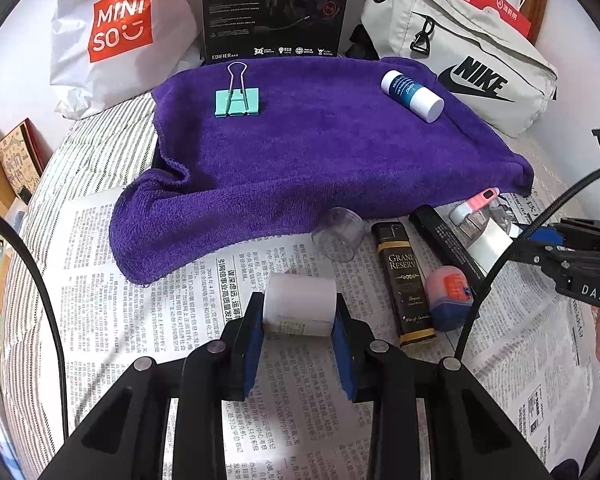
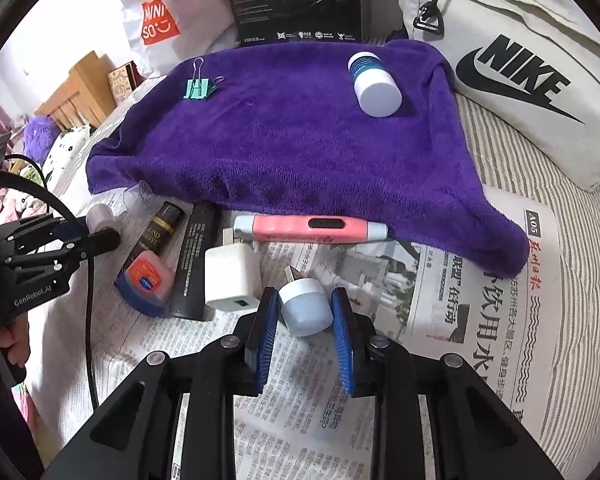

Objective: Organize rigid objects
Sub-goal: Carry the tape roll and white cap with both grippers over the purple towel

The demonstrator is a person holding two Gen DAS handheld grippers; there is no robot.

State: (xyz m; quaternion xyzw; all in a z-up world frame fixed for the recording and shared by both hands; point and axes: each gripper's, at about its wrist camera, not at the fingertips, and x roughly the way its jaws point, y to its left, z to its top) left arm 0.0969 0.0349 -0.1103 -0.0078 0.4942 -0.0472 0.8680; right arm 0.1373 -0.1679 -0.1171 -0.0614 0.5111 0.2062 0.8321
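My left gripper (image 1: 298, 314) is shut on a short white cylinder (image 1: 300, 300), held just above the newspaper (image 1: 140, 280). My right gripper (image 2: 305, 312) is shut on a small round white-and-grey USB lamp (image 2: 306, 306), whose plug points away from me. On the purple towel (image 1: 320, 152) lie a mint binder clip (image 1: 236, 101) at the far left and a white-and-blue bottle (image 1: 412, 95) at the far right. In front of the towel lie a clear cup (image 1: 338, 234), a black lighter (image 1: 406, 284), a pink-and-blue tin (image 1: 448, 296), a black stick box (image 2: 196, 256), a white charger (image 2: 230, 276) and a pink utility knife (image 2: 312, 228).
Behind the towel stand a white shopping bag (image 1: 116, 32), a black headset box (image 1: 276, 8) and a grey waist bag (image 1: 468, 56). Striped bedding (image 2: 520, 168) lies under the newspaper. A person's hand (image 2: 4, 340) holds the left gripper's handle.
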